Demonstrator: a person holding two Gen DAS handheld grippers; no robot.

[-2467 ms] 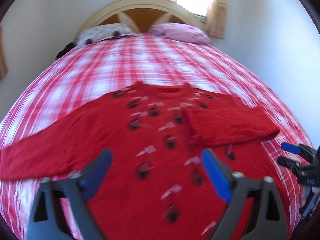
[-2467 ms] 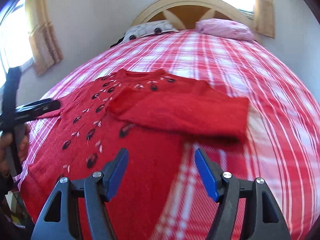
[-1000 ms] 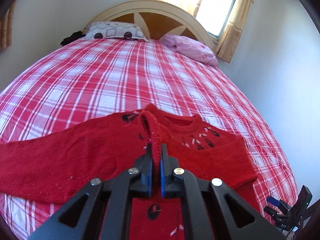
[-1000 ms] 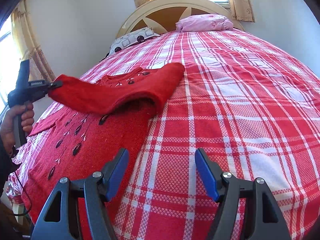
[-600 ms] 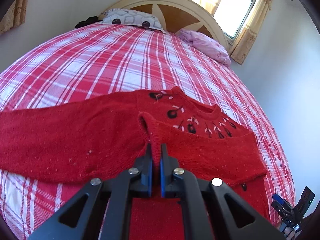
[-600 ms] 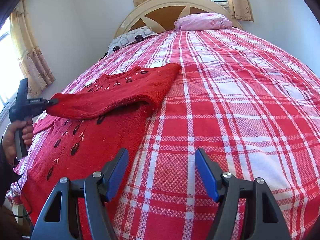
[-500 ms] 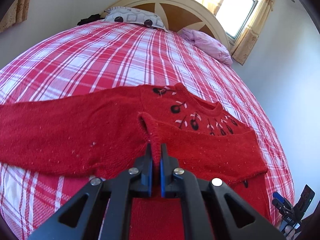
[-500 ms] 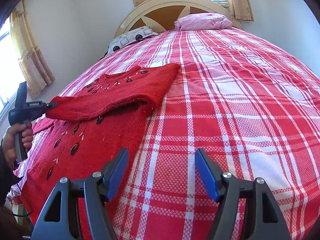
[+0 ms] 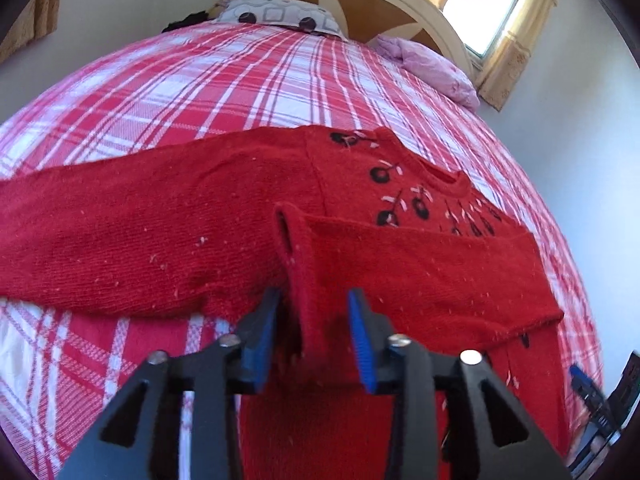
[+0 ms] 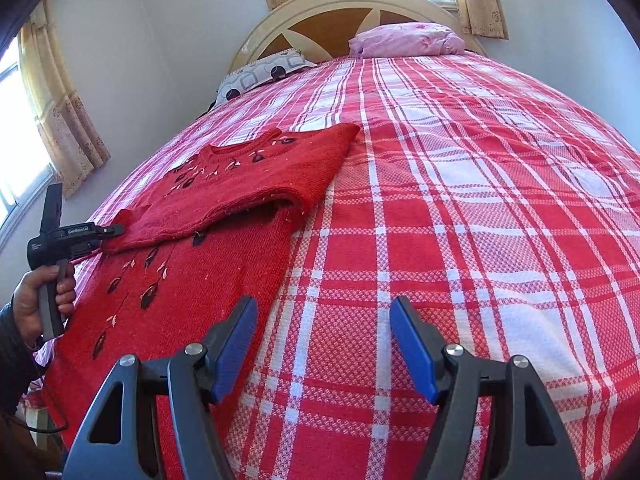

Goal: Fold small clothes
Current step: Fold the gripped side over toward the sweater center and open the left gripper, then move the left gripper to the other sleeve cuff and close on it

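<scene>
**Folded sleeve across the sweater, cuff between my left jaws**

The red sweater [image 9: 172,224] lies flat near the foot edge of the bed [image 10: 460,208], neck toward the headboard [image 10: 340,16]. Its right sleeve [image 9: 420,264] is laid across the chest, long axis running side to side, with the cuff [image 9: 296,248] pointing at my left gripper [image 9: 312,328]. The jaws there stand narrowly apart on either side of the cuff; the pads no longer pinch it. The other sleeve [image 9: 100,220] stretches straight out toward the bed's left edge, unfolded, and lies on my left gripper's side. My right gripper [image 10: 324,348] hangs wide and empty over bare plaid just beside the sweater's right edge, farther from that outstretched sleeve. I judge the left hand better placed to fold it.
</scene>
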